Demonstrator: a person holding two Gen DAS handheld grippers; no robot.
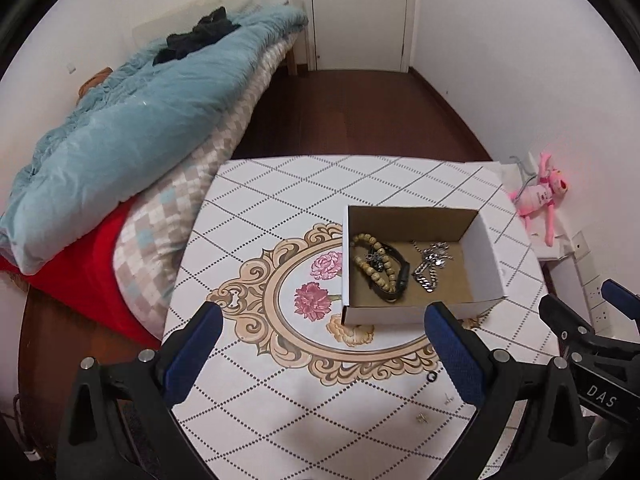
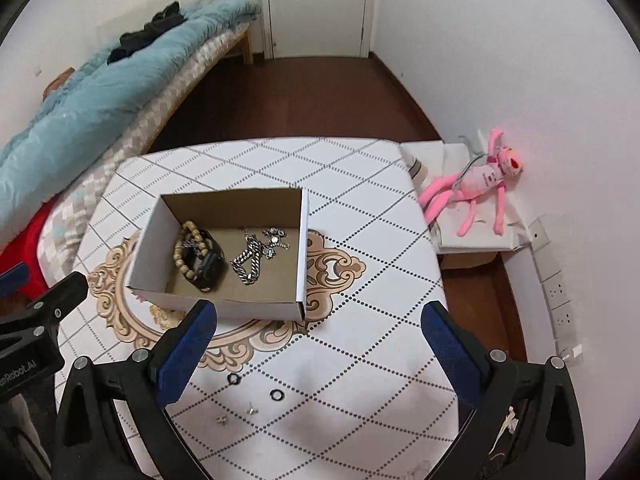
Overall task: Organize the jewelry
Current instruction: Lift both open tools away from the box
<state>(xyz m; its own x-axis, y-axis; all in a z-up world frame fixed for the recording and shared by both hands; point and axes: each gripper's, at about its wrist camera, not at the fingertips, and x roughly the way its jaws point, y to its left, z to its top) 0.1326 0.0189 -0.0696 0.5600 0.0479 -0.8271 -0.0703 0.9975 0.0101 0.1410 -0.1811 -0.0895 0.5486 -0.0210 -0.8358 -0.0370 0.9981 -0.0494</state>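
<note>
On table (image 2: 360, 220): two rings (image 2: 234, 379), one box (image 2: 224, 304); both claws (image 2: 320, 344) spread, empty.

White bench cloth (image 2: 360, 240) has a dotted diamond grid plus a tan scroll frame with pink flowers (image 1: 316, 300). The box (image 2: 224, 304) is white outside, brown inside. Blue fingers (image 2: 188, 352), teal duvet (image 1: 120, 128), pink plush (image 2: 480, 184) far right.

We see a blue quilt (image 1: 132, 120) heaped on the bed. A pink plush toy (image 2: 476, 184) lies by the wall near a white door (image 1: 360, 12).
</note>
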